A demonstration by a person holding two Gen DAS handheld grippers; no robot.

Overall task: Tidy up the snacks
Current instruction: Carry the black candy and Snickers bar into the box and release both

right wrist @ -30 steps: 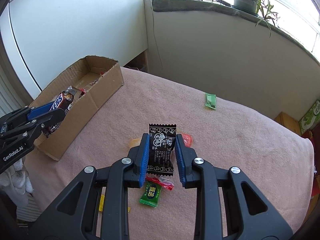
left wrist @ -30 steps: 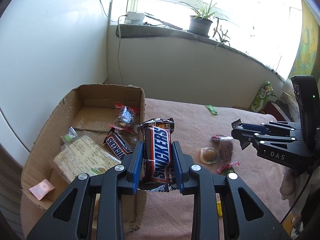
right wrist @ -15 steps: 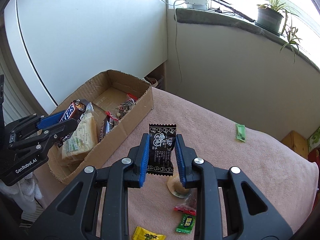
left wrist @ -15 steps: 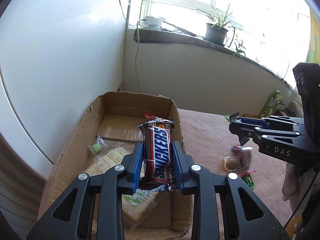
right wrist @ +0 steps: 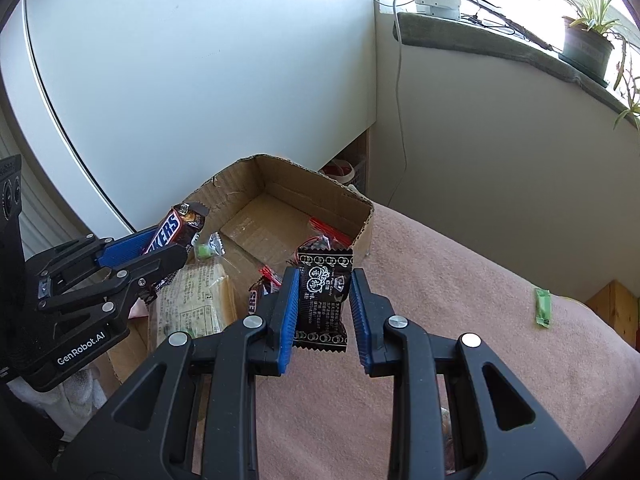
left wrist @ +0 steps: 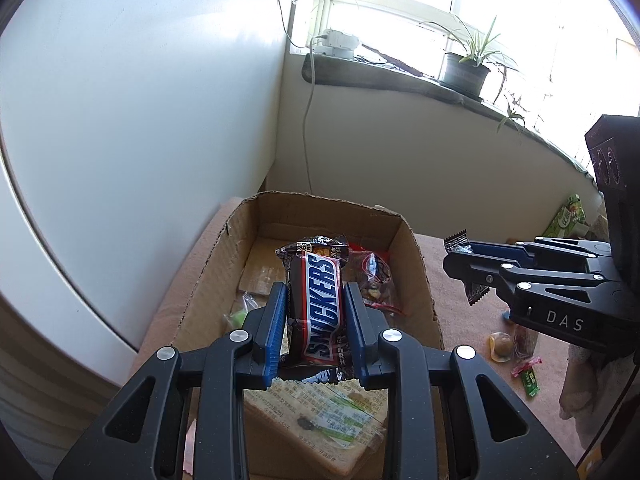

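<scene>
Sunlit corner room: white wall at upper left, window with grey sill at upper right, pink cloth-covered table (right wrist: 460, 280) across the lower frame

Cardboard box (left wrist: 412, 248), open-topped, on the table at frame centre in the left wrist view. Contents: flat pale packet with printed text (left wrist: 320, 420) at the near end, clear bag of mixed snacks with red trim (left wrist: 374, 276) at the far right, small clear wrapper with a green sweet (left wrist: 240, 316) at the left

Left gripper (left wrist: 316, 312), lower centre of its own view, blue pads pinching a Snickers bar (left wrist: 320, 304) by its long sides; bar upright, held above the box interior

Right gripper (right wrist: 324, 304), lower centre of its own view, blue pads clamped on a black sweet wrapper (right wrist: 322, 300) with white print; wrapper upright, held over the table just beside the box's near right corner

Loose items on the cloth: green wrapper (right wrist: 543, 306) at the right edge of the right wrist view; round amber sweet (left wrist: 500, 346) and red-and-green wrapper (left wrist: 528, 374) at lower right of the left wrist view

Sill: potted plant (left wrist: 466, 68), white adapter with cable (left wrist: 336, 42)
</scene>
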